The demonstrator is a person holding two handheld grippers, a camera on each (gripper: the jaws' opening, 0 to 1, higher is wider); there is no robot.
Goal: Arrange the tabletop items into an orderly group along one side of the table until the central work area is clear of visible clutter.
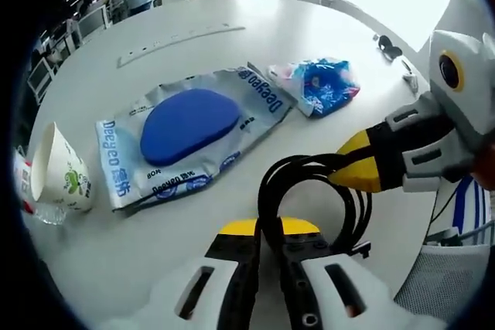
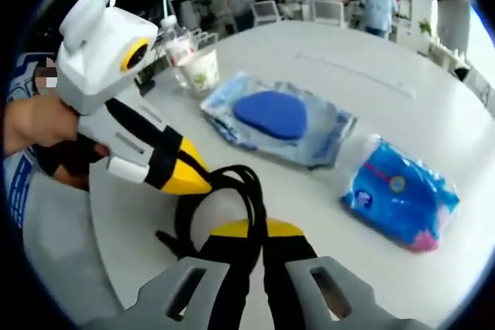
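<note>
Left tongs (image 1: 267, 231): pressed together on the black cable (image 1: 309, 183), bench (image 1: 193, 44) edge.
Right tongs (image 2: 247, 231): pinching the same cable loop.
Silver pouch (image 1: 193, 133): flat, mid-bench, blue oval showing.
Blue packet (image 1: 321, 83): just beside the pouch.
Paper cup (image 1: 58, 171): tipped over, apart from the pouch.

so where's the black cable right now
The black cable lies looped on the white table, pinched between both grippers, just in front of the silver pouch and the blue packet.
</note>
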